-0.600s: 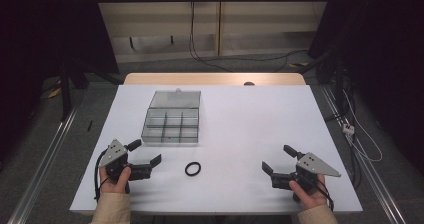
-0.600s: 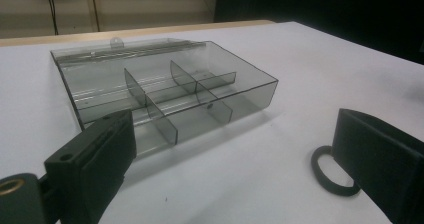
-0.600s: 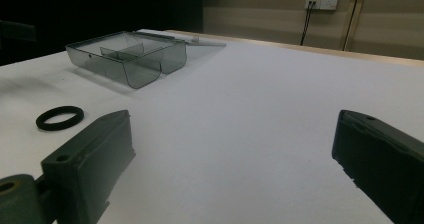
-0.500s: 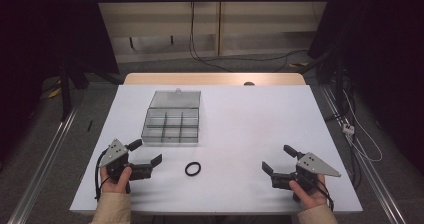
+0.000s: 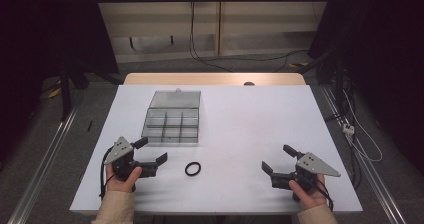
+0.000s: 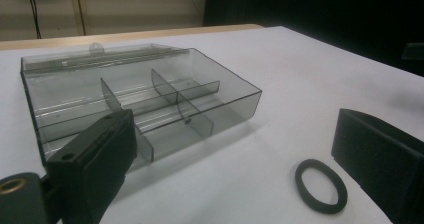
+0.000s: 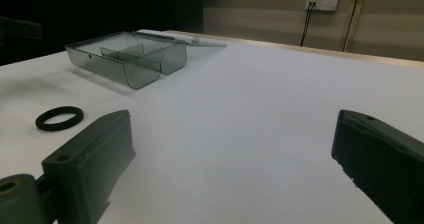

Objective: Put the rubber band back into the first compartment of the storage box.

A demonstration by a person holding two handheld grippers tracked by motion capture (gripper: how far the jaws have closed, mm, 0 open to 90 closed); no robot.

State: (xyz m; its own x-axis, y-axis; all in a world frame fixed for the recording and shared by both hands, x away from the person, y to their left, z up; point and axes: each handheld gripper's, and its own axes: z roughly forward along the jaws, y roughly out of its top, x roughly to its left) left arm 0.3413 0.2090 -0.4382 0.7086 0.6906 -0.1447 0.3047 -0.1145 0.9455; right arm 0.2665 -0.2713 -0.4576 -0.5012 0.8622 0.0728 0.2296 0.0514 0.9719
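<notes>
Just right of the left gripper (image 5: 151, 154), whose wide-open jaws hold nothing, lies the black ring (image 5: 193, 169), flat and nearer it than the right gripper (image 5: 278, 160).

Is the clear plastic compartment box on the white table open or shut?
Open: the clear plastic compartment box has its lid laid back flat behind it, dividers exposed.

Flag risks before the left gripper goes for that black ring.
1. The black ring lies flat on the white table, so the left gripper, jaws open, may skid it away rather than pinch it.
2. The clear compartment box sits just beyond the ring; an overshoot could bump its front wall and shift it.
3. The right gripper rests open and far from the box, so nothing steadies it.
</notes>
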